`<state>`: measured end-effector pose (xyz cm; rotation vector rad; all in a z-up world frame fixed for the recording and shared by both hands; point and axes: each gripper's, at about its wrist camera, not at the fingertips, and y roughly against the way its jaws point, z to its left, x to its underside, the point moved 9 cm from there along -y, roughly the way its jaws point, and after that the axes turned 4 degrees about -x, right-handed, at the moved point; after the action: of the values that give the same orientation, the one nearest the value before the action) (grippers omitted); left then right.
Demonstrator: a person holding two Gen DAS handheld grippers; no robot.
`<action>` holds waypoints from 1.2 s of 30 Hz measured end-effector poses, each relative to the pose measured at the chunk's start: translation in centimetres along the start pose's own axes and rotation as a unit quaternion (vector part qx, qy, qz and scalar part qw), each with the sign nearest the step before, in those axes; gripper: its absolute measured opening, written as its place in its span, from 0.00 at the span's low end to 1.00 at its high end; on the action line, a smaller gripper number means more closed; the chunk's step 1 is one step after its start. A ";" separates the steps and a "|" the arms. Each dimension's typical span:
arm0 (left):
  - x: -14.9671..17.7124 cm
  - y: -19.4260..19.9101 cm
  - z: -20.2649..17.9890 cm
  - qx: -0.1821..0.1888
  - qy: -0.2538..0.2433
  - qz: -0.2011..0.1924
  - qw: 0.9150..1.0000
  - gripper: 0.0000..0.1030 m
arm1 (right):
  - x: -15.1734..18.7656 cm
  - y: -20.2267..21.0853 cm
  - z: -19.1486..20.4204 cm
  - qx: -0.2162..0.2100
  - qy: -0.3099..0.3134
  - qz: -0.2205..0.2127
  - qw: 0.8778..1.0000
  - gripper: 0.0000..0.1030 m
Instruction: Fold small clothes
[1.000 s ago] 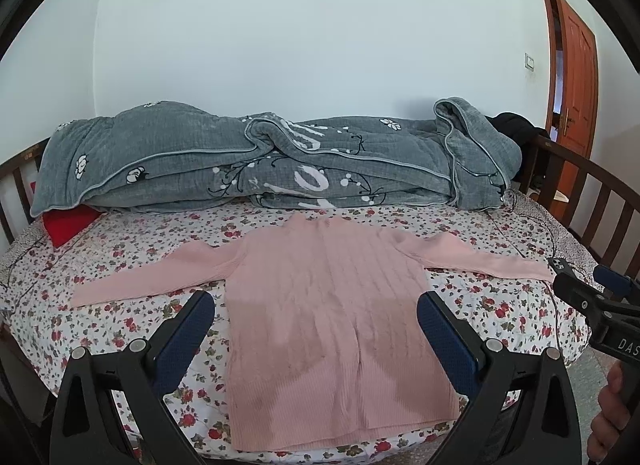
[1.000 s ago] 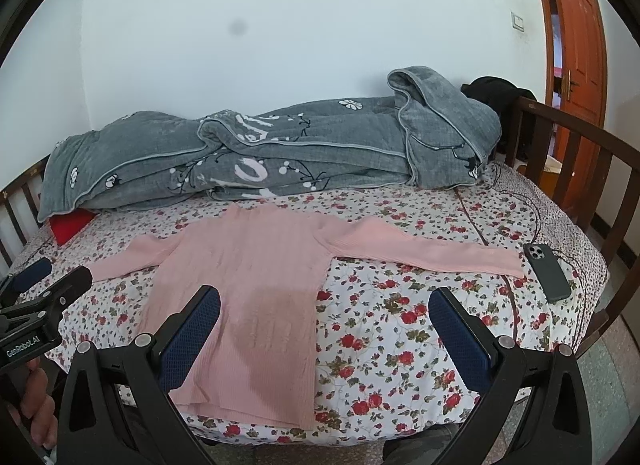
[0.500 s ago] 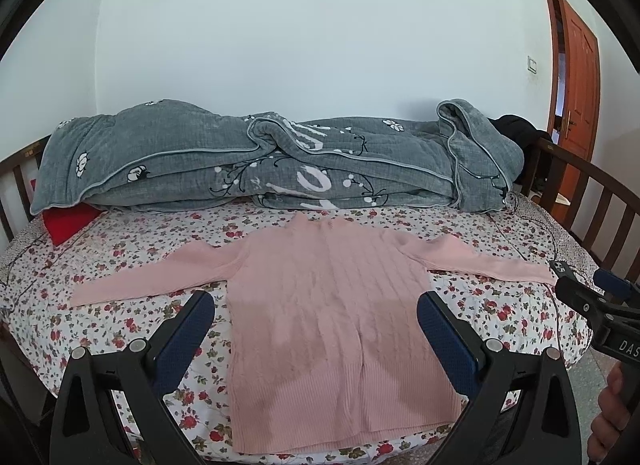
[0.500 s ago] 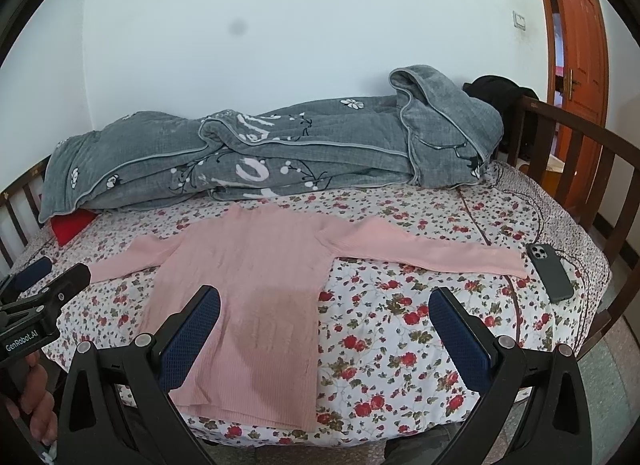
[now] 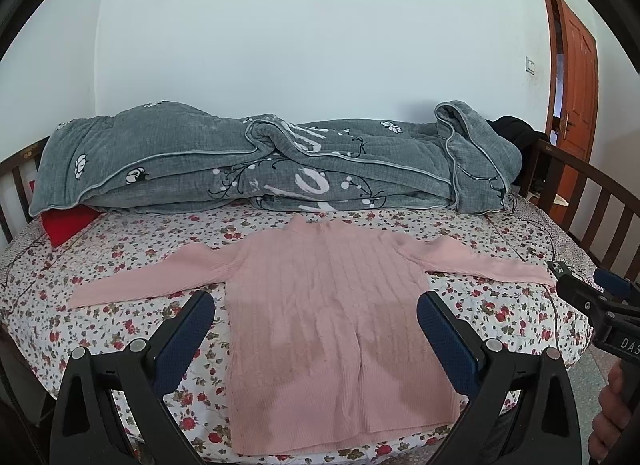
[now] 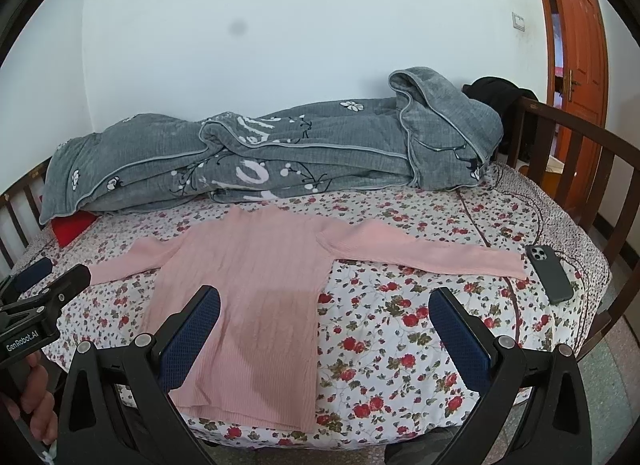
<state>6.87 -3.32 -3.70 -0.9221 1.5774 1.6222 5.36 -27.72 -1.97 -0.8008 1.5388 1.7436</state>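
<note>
A pink ribbed sweater (image 5: 324,305) lies flat on the flowered bed sheet, both sleeves spread out to the sides, hem toward me. It also shows in the right wrist view (image 6: 256,285). My left gripper (image 5: 316,325) is open and empty, held above the sweater's lower half. My right gripper (image 6: 326,325) is open and empty, above the sweater's right edge and the bare sheet. Each gripper shows at the edge of the other's view.
A rolled grey quilt (image 5: 260,169) lies along the back of the bed. A red cushion (image 5: 64,221) sits at the back left. A dark phone (image 6: 548,273) with a cable lies near the right sleeve's end. A wooden rail (image 6: 580,153) bounds the bed's right side.
Both grippers have drifted slightly back and up, so the bed sits a little lower in view. The sweater has not moved. Both stay open.
</note>
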 end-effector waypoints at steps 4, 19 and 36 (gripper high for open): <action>-0.1 0.1 -0.1 -0.001 0.000 -0.002 1.000 0.99 | 0.0 0.0 0.0 -0.002 -0.005 0.008 1.000 0.99; 0.8 -3.9 2.6 -0.005 0.002 0.004 1.000 0.99 | -0.3 -2.7 0.0 -0.005 -0.003 -0.005 1.000 0.99; 9.2 -17.6 22.5 -0.112 0.119 0.086 0.983 0.93 | 2.9 -13.5 0.9 -0.004 0.015 0.038 0.999 0.99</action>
<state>16.58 19.68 -20.35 -1.1625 1.6975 1.8980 14.56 -25.51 -12.02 -0.7838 1.6020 1.8014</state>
